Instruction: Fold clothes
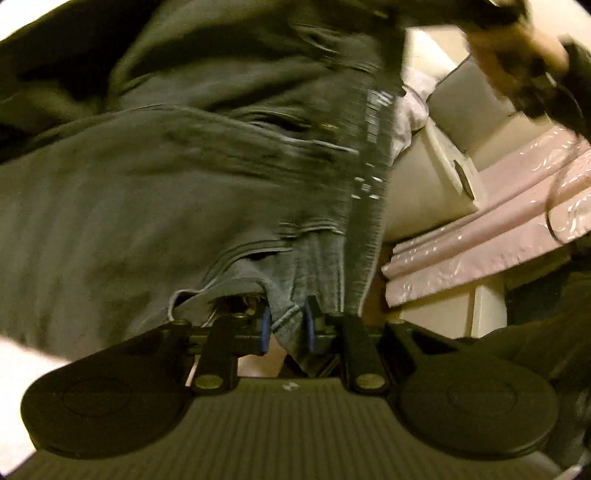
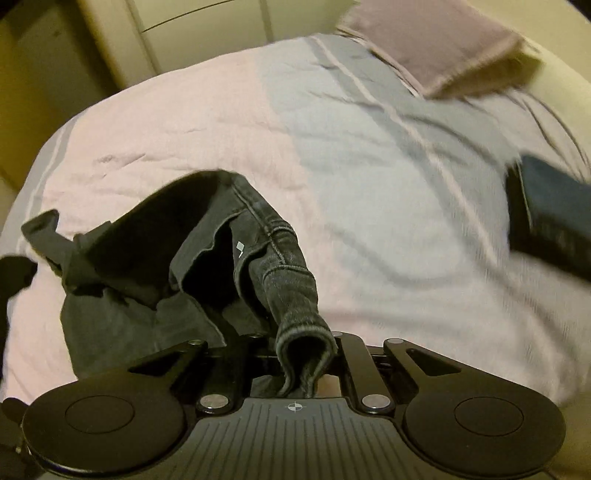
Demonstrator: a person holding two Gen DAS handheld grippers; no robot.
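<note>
Left tongs (image 1: 287,328): clenched on a hemmed edge of dark grey washed-denim garment (image 1: 184,177), blue pads (image 1: 264,330) pressing the cloth from both sides. Garment hanging in front of the left wrist camera, filling most of that view; seams and a pale-printed black strip (image 1: 369,173) running down its right side. View blurred.

Right tongs (image 2: 303,369): clenched on another folded, stitched hem of the same dark grey denim (image 2: 288,280), cloth bunched between the fingers and trailing away to the left. Lower part of the garment draped over the bed, inside-out folds and a small pale label (image 2: 240,248) showing.

Bed with pale pink and light grey quilted cover (image 2: 369,166): beneath the garment, occupying most of the right wrist view.

Mauve folded cloth (image 2: 436,40): at the far edge of the bed, top right.

Dark blue-black folded item (image 2: 550,218): on the bed at the right edge, blurred, kind not discernible.

Cream cupboard fronts (image 2: 207,33): beyond the bed.

Pink glossy-wrapped slabs (image 1: 480,236): stacked to the right in the left wrist view, beside a cream furniture panel (image 1: 421,184).

Person's hand (image 1: 517,48): top right of the left wrist view, blurred.
</note>
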